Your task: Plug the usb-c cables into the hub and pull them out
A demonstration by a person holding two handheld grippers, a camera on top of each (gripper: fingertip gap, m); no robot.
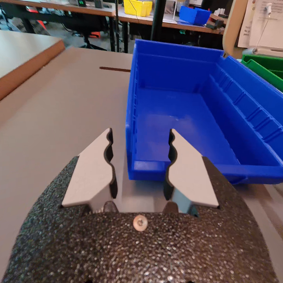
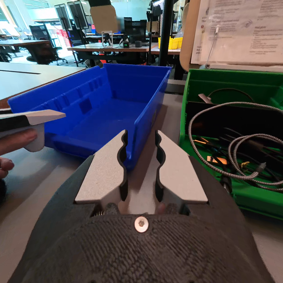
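My left gripper (image 1: 140, 131) is spread wide and holds nothing, its tips over the near corner of the blue bin (image 1: 251, 107). My right gripper (image 2: 141, 133) is parted too, bare, above the table (image 2: 154, 153) between the blue bin (image 2: 145, 107) and the green bin (image 2: 186, 107). The braided cables (image 2: 203, 160) lie coiled in the green bin. I cannot pick out the hub for sure.

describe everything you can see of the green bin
The green bin is an open-topped plastic tray resting on the table, right of the blue bin and apart from it. It holds a heap of cables: looping grey braided cables, thinner dark ones and a few metal plugs. A dark divider crosses its far part. Neither pair of tongs touches it.
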